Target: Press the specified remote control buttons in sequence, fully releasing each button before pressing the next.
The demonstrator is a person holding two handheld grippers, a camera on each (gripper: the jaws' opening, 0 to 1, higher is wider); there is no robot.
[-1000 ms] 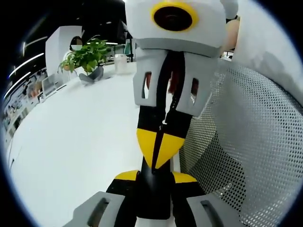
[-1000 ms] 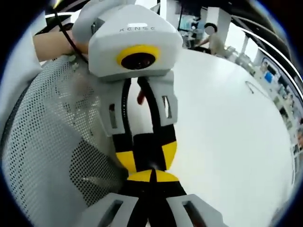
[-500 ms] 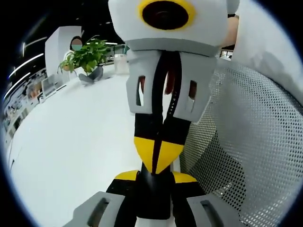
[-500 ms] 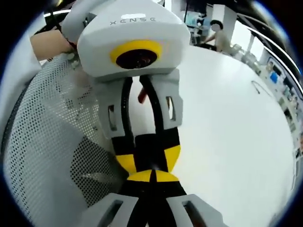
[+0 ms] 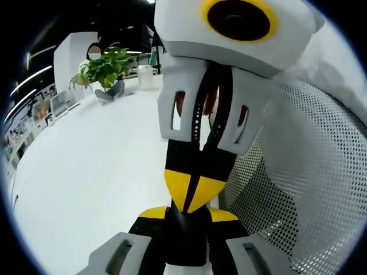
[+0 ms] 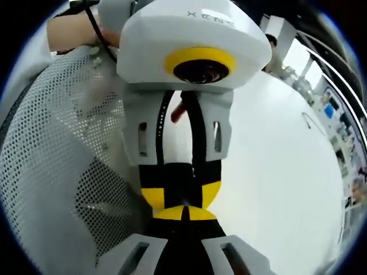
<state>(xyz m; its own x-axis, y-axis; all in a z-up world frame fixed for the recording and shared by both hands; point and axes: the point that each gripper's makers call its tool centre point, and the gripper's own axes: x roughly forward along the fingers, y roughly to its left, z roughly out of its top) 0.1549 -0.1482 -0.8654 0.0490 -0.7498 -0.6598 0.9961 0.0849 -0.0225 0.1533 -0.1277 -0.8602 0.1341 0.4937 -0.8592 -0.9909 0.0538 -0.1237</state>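
My left gripper (image 5: 187, 215) rises from the bottom of the left gripper view, its yellow-tipped jaws shut on a narrow black thing seen end-on, which I take for the remote control (image 5: 186, 240). My right gripper (image 5: 190, 193) comes down from above, shut, with its pointed yellow tips touching the top of that black piece. In the right gripper view my right gripper (image 6: 183, 215) is shut at the bottom and meets the left gripper (image 6: 180, 193), whose yellow tips flank the black remote control (image 6: 180, 179). No buttons can be made out.
A white table (image 5: 92, 160) spreads out behind the grippers. A white mesh chair back (image 5: 298, 172) stands close beside them, and is the mesh chair back (image 6: 51, 149) in the other view. A potted plant (image 5: 103, 66) sits at the far edge. A hand (image 6: 69, 31) holds the left gripper.
The right gripper's body has swung to the right in the left gripper view, and the left gripper's body has tilted right in the right gripper view. The tips stay together.
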